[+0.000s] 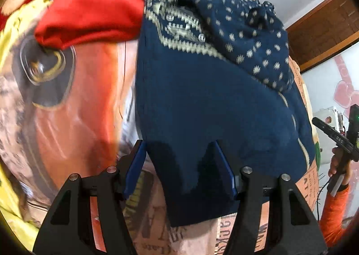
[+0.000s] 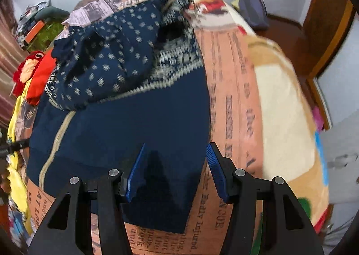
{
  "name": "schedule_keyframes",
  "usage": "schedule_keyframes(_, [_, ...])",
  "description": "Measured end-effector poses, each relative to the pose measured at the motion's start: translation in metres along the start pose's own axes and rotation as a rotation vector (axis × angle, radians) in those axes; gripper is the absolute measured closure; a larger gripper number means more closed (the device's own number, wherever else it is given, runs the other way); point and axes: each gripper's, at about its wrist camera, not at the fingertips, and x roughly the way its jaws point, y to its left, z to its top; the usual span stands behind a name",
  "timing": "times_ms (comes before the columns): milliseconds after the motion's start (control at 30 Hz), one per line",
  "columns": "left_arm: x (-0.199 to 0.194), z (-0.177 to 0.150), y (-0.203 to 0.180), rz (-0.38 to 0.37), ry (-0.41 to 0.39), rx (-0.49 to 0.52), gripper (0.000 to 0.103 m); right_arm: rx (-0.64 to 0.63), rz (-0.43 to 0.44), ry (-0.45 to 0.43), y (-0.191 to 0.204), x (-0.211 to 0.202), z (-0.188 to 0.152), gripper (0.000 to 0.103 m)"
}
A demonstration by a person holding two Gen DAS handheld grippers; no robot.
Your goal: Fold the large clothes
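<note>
A navy knitted sweater (image 1: 202,102) with a cream zigzag band and dotted sleeves lies on a bed. Its sleeves are folded over the chest. It also shows in the right wrist view (image 2: 139,116). My left gripper (image 1: 179,165) is open, its blue pads either side of the sweater's near left hem corner. My right gripper (image 2: 176,169) is open above the near right hem corner, with nothing between its pads but the flat cloth below.
The bed has a printed newspaper-pattern cover (image 2: 233,102). A red garment (image 1: 94,6) and yellow clothes (image 1: 13,28) lie to the left of the sweater. A wooden headboard (image 2: 323,31) and a dark bag (image 2: 253,8) stand at the far right.
</note>
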Motion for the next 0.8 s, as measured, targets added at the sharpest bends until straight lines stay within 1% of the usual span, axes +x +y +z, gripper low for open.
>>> schedule_keyframes(67, [0.006,-0.005,0.005,-0.031,0.007,-0.04,0.042,0.028,0.021,0.025,-0.004,0.009,-0.006,0.052])
schedule_keyframes(100, [0.008,-0.008,0.009,-0.056,-0.004,-0.073,0.042,0.045,0.038,0.036,-0.007,0.014,-0.009,0.052])
schedule_keyframes(200, [0.013,-0.013,0.016,-0.106,-0.017,-0.138,0.042,0.127,0.083,0.027,-0.017,0.021,-0.014,0.044])
schedule_keyframes(267, [0.015,-0.016,0.02,-0.143,-0.022,-0.176,0.042,0.169,0.129,0.025,-0.023,0.024,-0.014,0.043])
schedule_keyframes(333, [0.014,-0.017,0.021,-0.178,-0.022,-0.187,0.051,0.176,0.161,0.024,-0.026,0.028,-0.012,0.043])
schedule_keyframes(367, [0.012,-0.018,0.02,-0.186,-0.024,-0.184,0.058,0.177,0.167,0.021,-0.026,0.028,-0.011,0.044])
schedule_keyframes(400, [0.009,-0.018,0.017,-0.18,-0.032,-0.172,0.064,0.173,0.175,0.016,-0.025,0.028,-0.011,0.049])
schedule_keyframes(433, [0.005,-0.018,0.012,-0.164,-0.04,-0.144,0.068,0.164,0.19,0.013,-0.022,0.029,-0.01,0.059])
schedule_keyframes(467, [0.003,-0.018,0.007,-0.146,-0.047,-0.122,0.078,0.152,0.203,0.014,-0.019,0.029,-0.009,0.065])
schedule_keyframes(500, [0.0,-0.017,0.0,-0.121,-0.056,-0.081,0.082,0.135,0.201,0.018,-0.016,0.029,-0.009,0.077])
schedule_keyframes(533, [-0.003,-0.015,-0.007,-0.105,-0.065,-0.038,0.083,0.125,0.204,0.017,-0.012,0.028,-0.008,0.088])
schedule_keyframes(567, [-0.007,-0.015,-0.016,-0.083,-0.078,0.007,0.088,0.119,0.211,0.018,-0.008,0.027,-0.007,0.092])
schedule_keyframes(667, [-0.016,-0.01,-0.028,-0.044,-0.101,0.079,0.091,0.091,0.192,-0.005,0.003,0.021,-0.003,0.093])
schedule_keyframes(800, [-0.034,0.006,-0.038,-0.037,-0.16,0.1,0.092,0.079,0.214,-0.08,0.007,0.003,0.013,0.094])
